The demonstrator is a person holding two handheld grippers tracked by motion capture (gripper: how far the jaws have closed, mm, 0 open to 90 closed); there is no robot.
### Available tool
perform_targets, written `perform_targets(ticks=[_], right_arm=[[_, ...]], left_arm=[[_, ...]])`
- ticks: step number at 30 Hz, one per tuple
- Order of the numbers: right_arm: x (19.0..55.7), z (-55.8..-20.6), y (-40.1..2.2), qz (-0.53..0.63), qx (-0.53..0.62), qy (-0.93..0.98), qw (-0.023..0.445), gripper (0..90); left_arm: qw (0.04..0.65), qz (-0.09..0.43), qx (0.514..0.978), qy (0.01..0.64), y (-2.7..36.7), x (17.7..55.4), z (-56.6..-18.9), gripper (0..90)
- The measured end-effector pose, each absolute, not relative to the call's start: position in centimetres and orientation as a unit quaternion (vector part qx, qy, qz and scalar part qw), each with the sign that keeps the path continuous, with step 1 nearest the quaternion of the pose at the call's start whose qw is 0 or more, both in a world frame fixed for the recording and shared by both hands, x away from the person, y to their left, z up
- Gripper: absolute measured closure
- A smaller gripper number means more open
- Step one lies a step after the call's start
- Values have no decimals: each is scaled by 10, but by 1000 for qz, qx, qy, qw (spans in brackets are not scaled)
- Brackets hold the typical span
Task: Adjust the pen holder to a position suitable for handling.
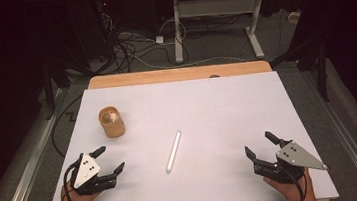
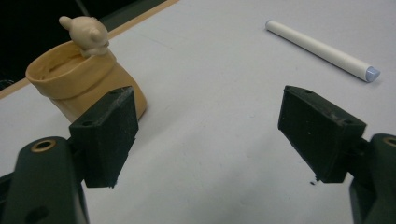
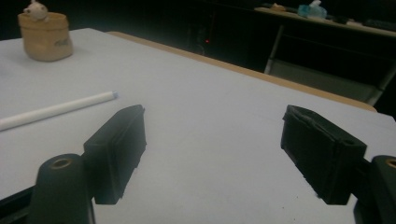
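Nearest the person, the two sets of tongs rest low at the front edge of the white-covered desk (image 1: 226, 95), one in each hand. The left tongs (image 1: 111, 160) stand wide with nothing between the black jaws, and the right tongs (image 1: 260, 143) are spread just as wide and empty too.

Between them, a little further in, lies one slim white cylindrical stick (image 1: 174, 151), like a marker or a piece of chalk, flat on the desk and well apart from both sets of tongs. In the left gripper view the stick (image 2: 322, 50) has a pale bluish end cap. It looks light and stiff, I would say, smooth and round enough to roll away if nudged, so the safest hold seems to be across its middle, jaws closing on the two long sides.

Further back on the left stands one small tan cup shaped like a sack (image 1: 111, 121), upright, with a little pale animal figure (image 2: 86, 33) perched on its rim. It looks rigid and light, probably easy to tip.

Beyond the far wooden edge, cables trail over the floor around the legs of another table (image 1: 218, 21).
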State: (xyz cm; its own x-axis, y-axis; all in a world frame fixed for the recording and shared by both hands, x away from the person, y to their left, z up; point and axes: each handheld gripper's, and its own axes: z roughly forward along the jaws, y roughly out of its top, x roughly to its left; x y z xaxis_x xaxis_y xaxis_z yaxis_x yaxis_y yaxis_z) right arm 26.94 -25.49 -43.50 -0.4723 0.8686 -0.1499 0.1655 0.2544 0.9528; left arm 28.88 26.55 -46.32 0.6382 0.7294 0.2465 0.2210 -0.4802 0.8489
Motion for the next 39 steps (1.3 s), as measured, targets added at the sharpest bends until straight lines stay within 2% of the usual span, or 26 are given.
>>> perform_targets(ticks=[8,12,13,14,15,18,21,24,28,32,39], right_arm=[[265,-436,-257,501,334,718,349,194],[266,-438,-255,499,332,721,348,204],[265,-441,-252,491,330,728,346,204],[266,-443,-251,489,329,731,344,204],[266,-444,-249,489,327,733,341,204],[266,-446,-247,484,322,738,342,204],[265,-446,-245,485,319,739,341,204],[266,-447,-244,485,320,741,337,209],[268,-449,-240,474,300,755,339,225],[270,-452,-236,468,290,763,339,228],[271,-456,-233,462,281,771,336,250]], left_arm=[[416,305,806,291,266,286,-464,220],[408,296,809,302,270,289,-465,281],[404,287,811,312,271,289,-465,460],[401,283,813,313,273,291,-464,483],[394,283,812,323,277,294,-461,559],[392,283,806,341,283,298,-459,688],[391,278,788,385,298,314,-457,792],[391,276,780,404,304,325,-457,859],[406,257,757,444,318,357,-457,867],[385,264,753,463,315,385,-462,867],[387,244,722,519,317,422,-471,867]])
